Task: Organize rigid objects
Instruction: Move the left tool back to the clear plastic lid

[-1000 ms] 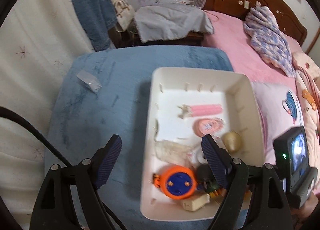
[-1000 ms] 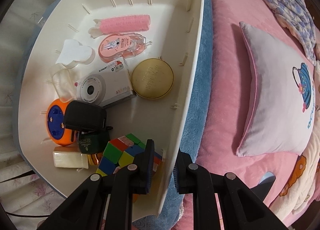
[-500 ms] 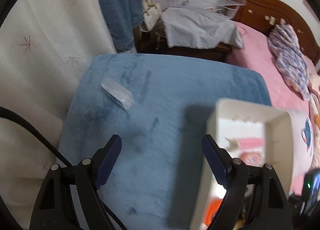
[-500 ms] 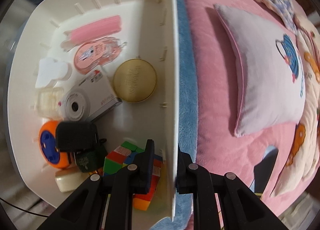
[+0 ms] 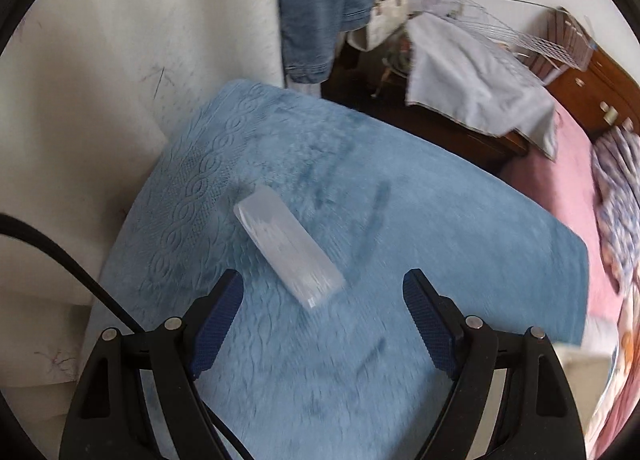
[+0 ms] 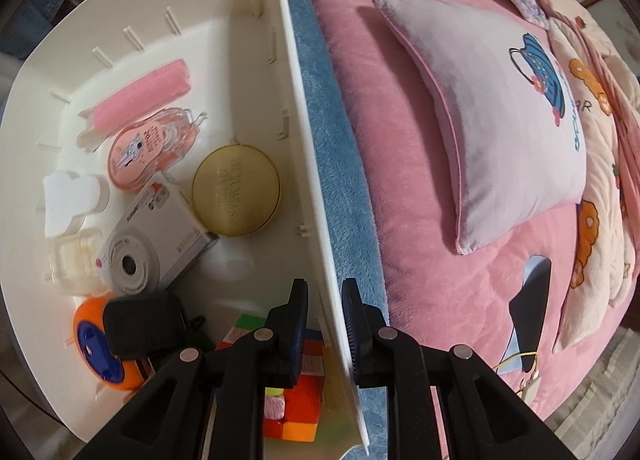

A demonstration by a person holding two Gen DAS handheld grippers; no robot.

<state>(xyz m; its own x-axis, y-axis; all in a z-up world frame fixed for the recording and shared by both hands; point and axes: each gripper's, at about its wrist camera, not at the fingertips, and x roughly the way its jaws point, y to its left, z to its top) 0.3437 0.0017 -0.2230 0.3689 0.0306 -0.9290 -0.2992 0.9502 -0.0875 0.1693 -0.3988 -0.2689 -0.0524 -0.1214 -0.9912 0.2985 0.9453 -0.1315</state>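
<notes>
Looking at it from here, the left gripper (image 5: 322,316) hangs wide open and empty over the clear plastic rectangular case (image 5: 288,246) lying on the blue plush blanket (image 5: 420,228). Right gripper (image 6: 324,324) pinches the cream plastic bin's (image 6: 304,164) side wall. Seems like the pickup step; next it needs to drop and straddle the case.

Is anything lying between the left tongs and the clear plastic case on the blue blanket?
Nothing visible does. The left tongs are open above the blue blanket, and the clear plastic case lies just ahead of the fingertips with only bare blanket around it.
</notes>
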